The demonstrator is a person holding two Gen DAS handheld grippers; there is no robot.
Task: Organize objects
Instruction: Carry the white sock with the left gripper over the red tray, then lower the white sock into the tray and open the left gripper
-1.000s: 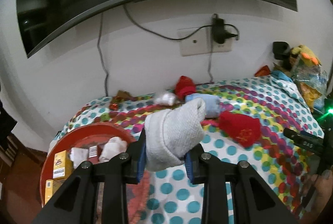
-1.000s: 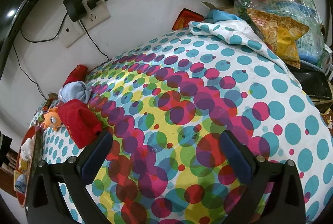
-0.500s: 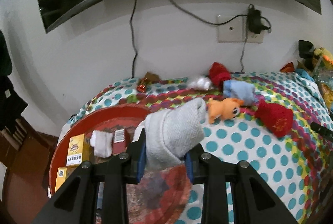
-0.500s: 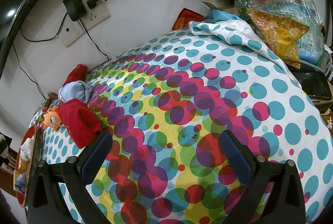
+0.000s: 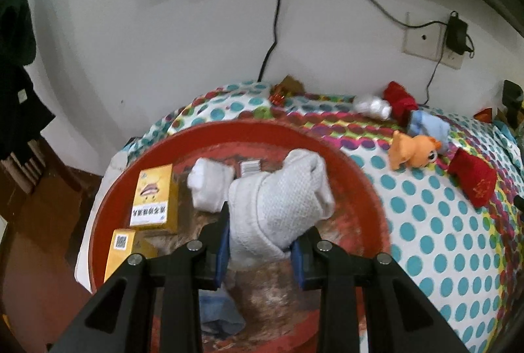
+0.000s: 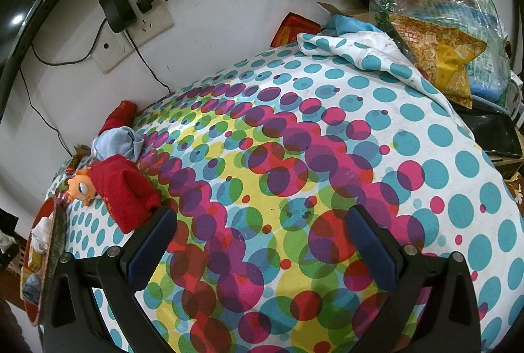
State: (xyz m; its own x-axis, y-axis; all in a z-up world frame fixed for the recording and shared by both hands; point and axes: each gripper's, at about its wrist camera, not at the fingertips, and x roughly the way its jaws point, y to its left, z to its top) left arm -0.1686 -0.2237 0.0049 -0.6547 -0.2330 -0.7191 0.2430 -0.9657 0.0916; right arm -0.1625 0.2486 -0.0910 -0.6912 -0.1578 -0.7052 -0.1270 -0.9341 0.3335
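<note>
We hold the white sock (image 5: pixel 278 208) clamped in the left gripper (image 5: pixel 260 246) over the red tray (image 5: pixel 366 186); the right gripper (image 6: pixel 262 241) gapes empty; the red sock (image 5: pixel 473 181) and orange toy (image 5: pixel 412 151) remain.

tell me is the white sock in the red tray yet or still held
Still held: the left tool is shut on the white sock, hanging over the red tray.

My left wrist camera looks steeply down along its tongs (image 5: pixel 258 246), close over the red tray (image 5: pixel 360 176) at the left end of the spotted tabletop (image 5: pixel 425 222), facing the wall. My right wrist camera sits low over the tabletop's middle, angled down toward the far right corner. Both views share the orange toy (image 5: pixel 414 149) (image 6: pixel 80 186), the red cloth (image 5: pixel 475 181) (image 6: pixel 126 192) and the wall socket (image 5: pixel 422 40) (image 6: pixel 131 35).
</note>
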